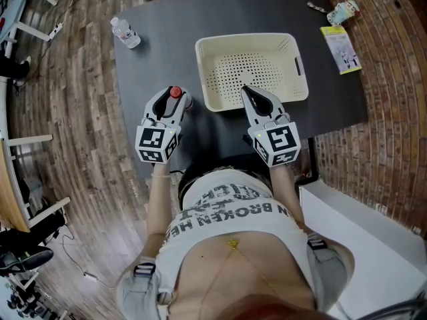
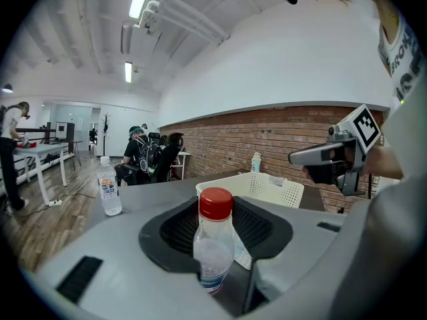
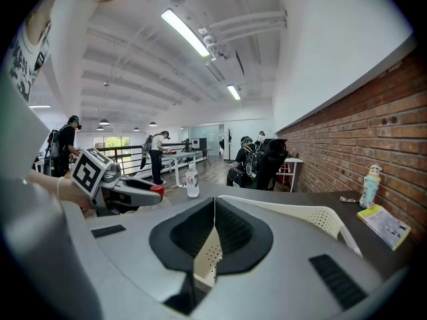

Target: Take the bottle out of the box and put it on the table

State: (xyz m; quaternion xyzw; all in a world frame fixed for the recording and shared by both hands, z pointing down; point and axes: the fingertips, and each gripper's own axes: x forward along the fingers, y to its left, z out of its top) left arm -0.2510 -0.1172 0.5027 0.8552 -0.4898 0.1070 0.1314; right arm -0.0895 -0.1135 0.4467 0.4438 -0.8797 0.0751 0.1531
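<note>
A clear bottle with a red cap (image 1: 176,93) stands upright between the jaws of my left gripper (image 1: 173,100), just left of the cream perforated basket (image 1: 200,65). In the left gripper view the bottle (image 2: 215,245) fills the gap between the black pads and my left gripper (image 2: 217,231) is shut on it. Whether its base touches the dark table (image 1: 160,52) is hidden. My right gripper (image 1: 245,89) is shut with nothing in it, its tip over the basket's near rim. Seen from the right gripper (image 3: 213,209), the basket (image 3: 320,219) is ahead and to the right. The basket holds nothing.
A second bottle with a white cap (image 1: 125,32) stands at the table's far left corner. A yellow booklet (image 1: 341,49) and a small can (image 1: 343,11) lie at the far right. People sit and stand at desks beyond the table.
</note>
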